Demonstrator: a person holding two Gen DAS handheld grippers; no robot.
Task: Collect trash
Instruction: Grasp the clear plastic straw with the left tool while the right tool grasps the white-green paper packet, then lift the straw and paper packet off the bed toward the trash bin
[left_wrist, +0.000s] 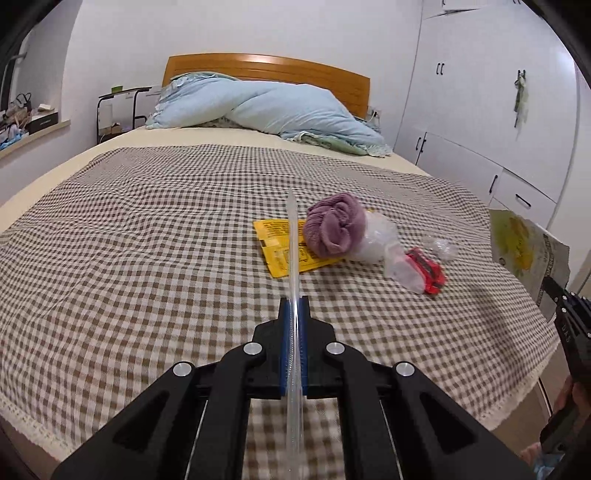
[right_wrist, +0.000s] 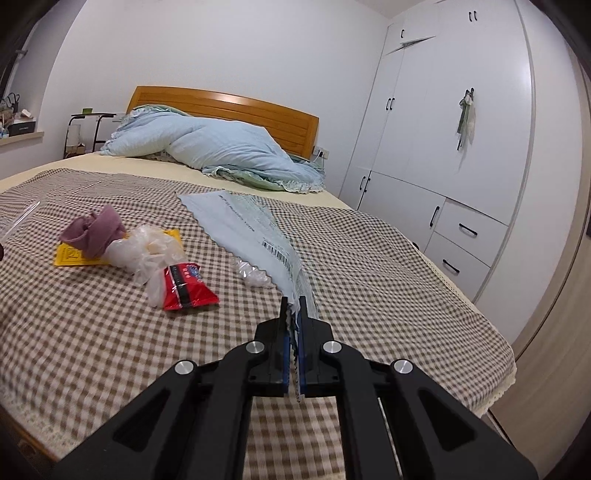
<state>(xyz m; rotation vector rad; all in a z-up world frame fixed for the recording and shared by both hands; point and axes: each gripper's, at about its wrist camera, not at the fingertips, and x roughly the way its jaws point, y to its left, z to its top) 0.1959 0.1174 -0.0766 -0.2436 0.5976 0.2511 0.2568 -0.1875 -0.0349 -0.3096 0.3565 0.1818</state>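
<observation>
No brand name can be read. The pale blue-green snack wrapper (right_wrist: 255, 236) carries a barcode and lines of print too small to make out; seen from the left wrist its other face shows a yellow-green picture (left_wrist: 521, 243). The right gripper (right_wrist: 294, 308) has its fingers clamped on the wrapper's zigzag-cut end, and the flat foil sheet stands up from them above the bed.

The left gripper (left_wrist: 294, 306) is closed on a thin clear plastic sheet (left_wrist: 291, 236), seen edge-on as a translucent strip running forward between the blue pads.

The rest of the trash lies near the middle of the brown-and-cream checked cloth (left_wrist: 129, 240). A flat yellow packet (left_wrist: 277, 240) with black print lies under a balled mauve cloth (left_wrist: 334, 225). Touching that is a crumpled clear plastic bag (left_wrist: 384, 243), which overlaps a glossy red snack packet (right_wrist: 188, 286) with white characters on a dark band. A small scrunched clear wrapper (left_wrist: 441, 247) sits just beside the red packet.
</observation>
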